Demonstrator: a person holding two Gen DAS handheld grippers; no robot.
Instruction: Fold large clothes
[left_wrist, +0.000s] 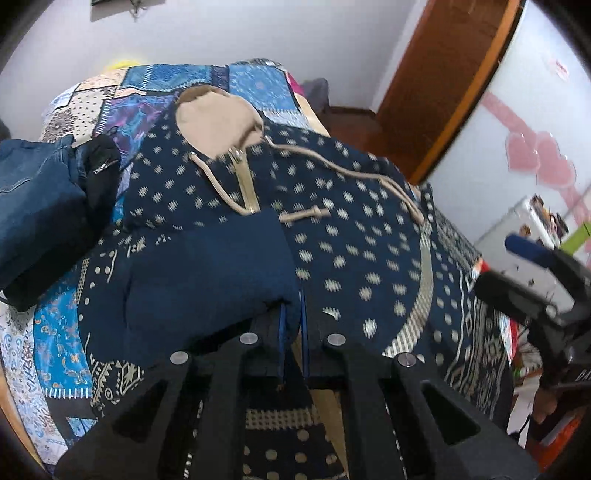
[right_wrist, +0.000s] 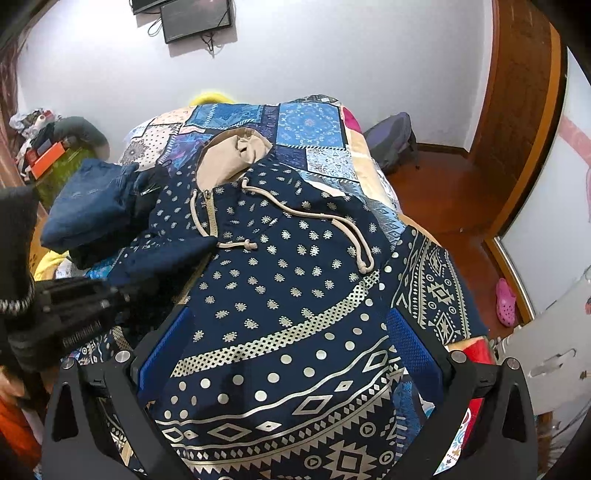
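A navy hoodie (right_wrist: 280, 280) with cream dots and geometric bands lies face up on the bed, its tan-lined hood (right_wrist: 232, 155) at the far end; it also shows in the left wrist view (left_wrist: 351, 236). My left gripper (left_wrist: 293, 332) is shut on the plain navy sleeve cuff (left_wrist: 207, 280), holding it over the hoodie's chest. My right gripper (right_wrist: 286, 354) is open, its blue pads wide apart above the hoodie's lower front, holding nothing. The right gripper shows at the right edge of the left wrist view (left_wrist: 532, 273).
A patchwork bedspread (right_wrist: 306, 125) covers the bed. Folded jeans and dark clothes (right_wrist: 96, 206) sit at the left beside the hoodie. A backpack (right_wrist: 391, 140) lies on the wooden floor at the right, near a wardrobe and a pink clog (right_wrist: 504, 301).
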